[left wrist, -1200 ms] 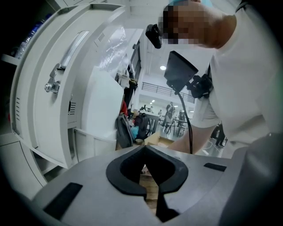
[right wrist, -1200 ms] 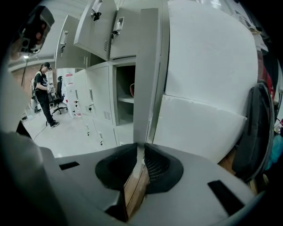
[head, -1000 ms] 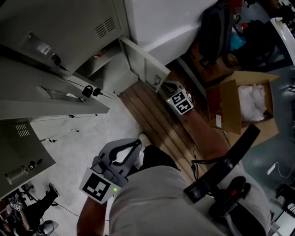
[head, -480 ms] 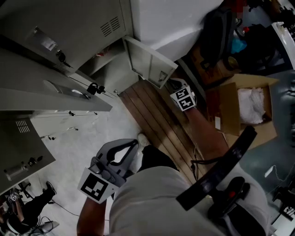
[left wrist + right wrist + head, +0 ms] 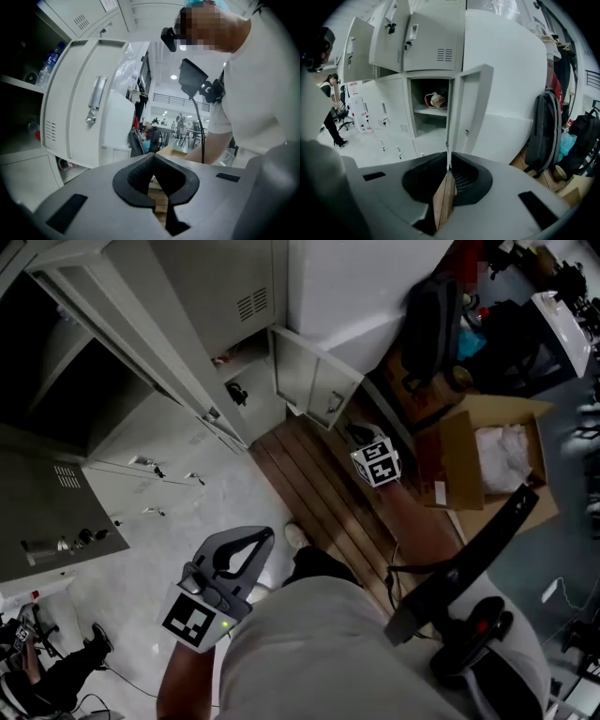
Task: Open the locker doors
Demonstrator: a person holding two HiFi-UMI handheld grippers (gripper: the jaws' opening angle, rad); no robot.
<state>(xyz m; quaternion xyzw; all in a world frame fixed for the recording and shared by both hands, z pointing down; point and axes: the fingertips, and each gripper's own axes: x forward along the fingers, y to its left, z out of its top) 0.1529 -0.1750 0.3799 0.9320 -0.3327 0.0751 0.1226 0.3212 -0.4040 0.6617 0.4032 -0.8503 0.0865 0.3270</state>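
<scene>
Grey metal locker door (image 5: 314, 381) stands swung open because the right gripper (image 5: 358, 433) clamps its thin free edge; the left gripper (image 5: 266, 538), jaws together and empty, hangs aside.

Locker door (image 5: 309, 381) matt metal, flr (image 5: 314, 488) wood planks.

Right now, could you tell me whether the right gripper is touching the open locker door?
Touching. In the right gripper view, the locker door has its thin edge between the jaws of the right gripper, which are closed on it.
</scene>
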